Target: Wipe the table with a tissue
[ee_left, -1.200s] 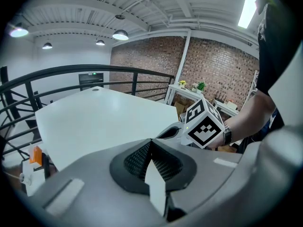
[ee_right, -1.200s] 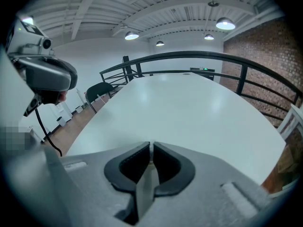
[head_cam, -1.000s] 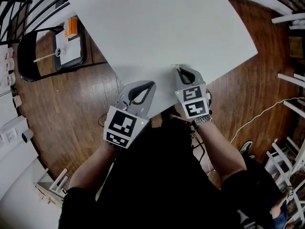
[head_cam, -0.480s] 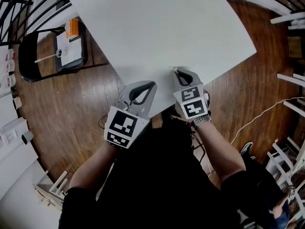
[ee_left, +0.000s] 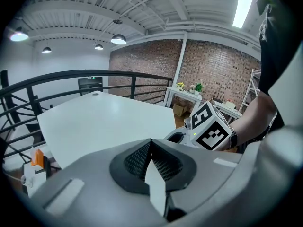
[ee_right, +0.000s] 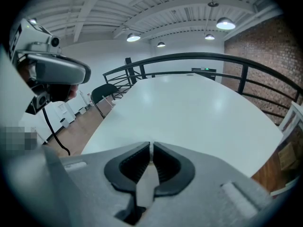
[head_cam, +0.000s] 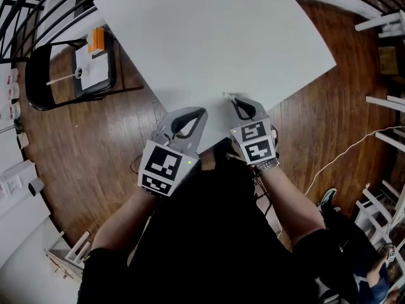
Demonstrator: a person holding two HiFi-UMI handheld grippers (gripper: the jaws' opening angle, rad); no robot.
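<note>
At the near edge of the white table (head_cam: 209, 37), the right tool (head_cam: 232, 100) has its jaws pressed almost together on a small scrap of white tissue (head_cam: 226, 95), its tip low over the tabletop; the tissue is hard to pick out against the white; the left tool (head_cam: 200, 113), closed on nothing, sits just beside it; a black chair (head_cam: 35, 75) stands on the wooden floor (head_cam: 107, 144).

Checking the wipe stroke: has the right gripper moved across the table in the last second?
Yes, slightly. The right gripper, claw shut on the tissue, has drawn back toward the person, closer to the table's near edge.
</note>
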